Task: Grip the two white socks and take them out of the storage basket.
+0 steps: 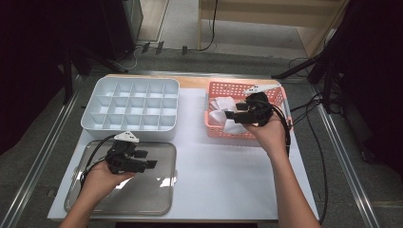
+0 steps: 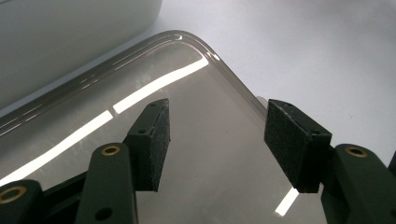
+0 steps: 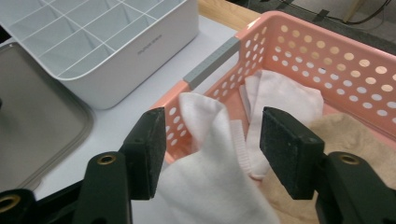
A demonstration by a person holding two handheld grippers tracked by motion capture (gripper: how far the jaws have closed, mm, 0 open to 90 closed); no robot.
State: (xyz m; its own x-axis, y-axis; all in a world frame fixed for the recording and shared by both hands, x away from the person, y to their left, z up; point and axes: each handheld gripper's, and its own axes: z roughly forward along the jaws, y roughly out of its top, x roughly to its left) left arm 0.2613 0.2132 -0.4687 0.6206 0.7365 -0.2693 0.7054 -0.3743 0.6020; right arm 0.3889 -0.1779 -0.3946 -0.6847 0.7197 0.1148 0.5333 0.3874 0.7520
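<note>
The right claw [image 3: 212, 154] hangs over the near-left corner of the pink perforated plastic basket [image 3: 327, 60], its felt-faced black pads spread wide with a soft white knitted sock [image 3: 210, 186] lying between them, draped over the basket's rim; the pads do not press on it. More white socks [image 3: 285, 100] and a beige terry cloth [image 3: 341, 135] lie crumpled inside the basket, which sits at about two o'clock on the white worktop [image 1: 223, 156]. A grey strip [image 3: 210, 65] caps the basket's short rim.

The left claw [image 2: 217, 140] is also wide apart and holds nothing, poised above the shiny, round-cornered steel tray [image 1: 157, 194] at about seven o'clock. Just beyond the tray, at ten o'clock, stands a white rigid plastic organiser box [image 1: 130, 104] divided into a grid of square compartments.
</note>
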